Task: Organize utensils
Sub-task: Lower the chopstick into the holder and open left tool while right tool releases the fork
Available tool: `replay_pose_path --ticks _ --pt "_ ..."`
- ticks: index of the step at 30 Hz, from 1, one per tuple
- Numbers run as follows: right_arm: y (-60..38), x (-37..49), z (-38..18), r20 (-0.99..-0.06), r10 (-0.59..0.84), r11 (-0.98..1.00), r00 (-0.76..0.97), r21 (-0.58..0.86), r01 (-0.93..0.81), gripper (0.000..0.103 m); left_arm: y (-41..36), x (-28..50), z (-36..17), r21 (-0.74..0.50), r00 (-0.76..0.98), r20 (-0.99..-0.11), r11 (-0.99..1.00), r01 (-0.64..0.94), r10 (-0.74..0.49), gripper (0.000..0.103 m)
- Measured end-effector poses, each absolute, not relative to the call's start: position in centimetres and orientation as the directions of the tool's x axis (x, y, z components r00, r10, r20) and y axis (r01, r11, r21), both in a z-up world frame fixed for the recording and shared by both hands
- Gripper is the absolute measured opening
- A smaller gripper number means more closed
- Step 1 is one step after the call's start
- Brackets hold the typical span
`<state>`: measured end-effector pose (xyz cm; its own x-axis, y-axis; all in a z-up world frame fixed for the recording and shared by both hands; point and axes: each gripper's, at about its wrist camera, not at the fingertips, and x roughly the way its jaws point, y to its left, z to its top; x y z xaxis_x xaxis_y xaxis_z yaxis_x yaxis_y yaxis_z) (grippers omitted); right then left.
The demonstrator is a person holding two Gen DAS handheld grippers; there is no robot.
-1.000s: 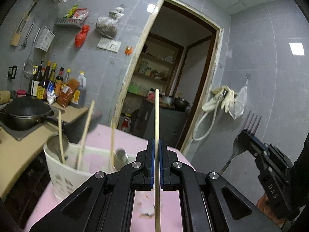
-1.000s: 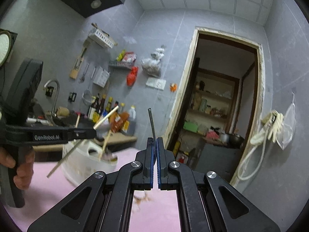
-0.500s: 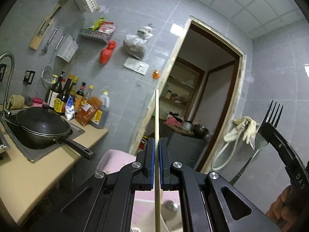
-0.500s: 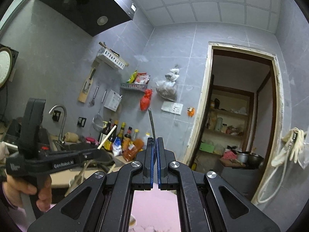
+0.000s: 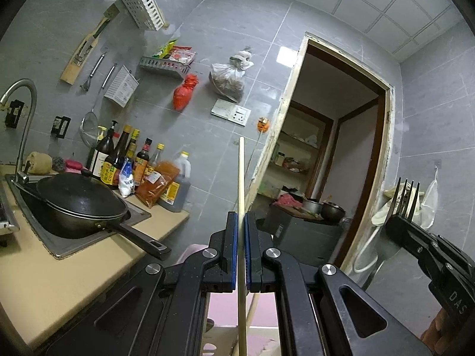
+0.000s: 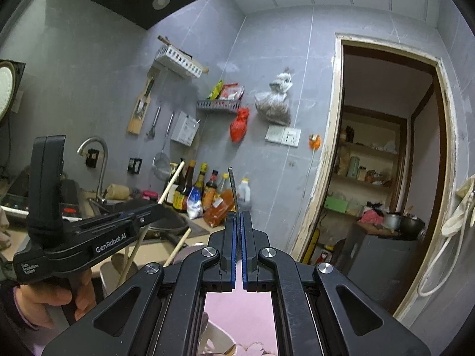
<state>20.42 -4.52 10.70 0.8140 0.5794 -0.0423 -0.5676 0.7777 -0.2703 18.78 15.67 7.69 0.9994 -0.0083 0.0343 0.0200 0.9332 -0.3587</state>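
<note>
My left gripper [image 5: 241,216] is shut on a long wooden chopstick [image 5: 240,178] that stands upright through the jaws. My right gripper [image 6: 237,216] is shut on a metal fork [image 6: 233,187], seen edge-on; in the left wrist view the fork [image 5: 406,195] sticks up from the right gripper [image 5: 399,222] at the right. The left gripper [image 6: 154,210] with its chopstick [image 6: 172,184] shows at the left of the right wrist view. The white utensil holder [image 6: 219,338] is only partly seen below the jaws, on the pink tablecloth [image 6: 243,311].
A black wok [image 5: 80,204] sits on the stove at left, with sauce bottles [image 5: 133,166] behind it on the beige counter [image 5: 59,276]. A tap [image 5: 20,118] stands at far left. An open doorway [image 5: 326,163] lies ahead.
Both grippers have risen and tilted up, so the utensil holder has dropped out of sight below the jaws. Chopstick and fork stay gripped.
</note>
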Motion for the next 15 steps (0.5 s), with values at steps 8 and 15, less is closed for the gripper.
replay_pose_path --ticks 8,15 --pt "-4.1 21.1 9.1 -0.083 0.594 0.765 0.8 -0.249 -0.594 0.0 14.6 18.2 6.4 -0.312 0.993 0.104 0.95 -0.017 0.051 0.002" --pt "-4.2 21.5 8.0 -0.121 0.604 0.758 0.788 -0.22 -0.614 0.0 13.0 17.4 5.4 -0.222 0.994 0.102 0.975 -0.02 0.043 0.002"
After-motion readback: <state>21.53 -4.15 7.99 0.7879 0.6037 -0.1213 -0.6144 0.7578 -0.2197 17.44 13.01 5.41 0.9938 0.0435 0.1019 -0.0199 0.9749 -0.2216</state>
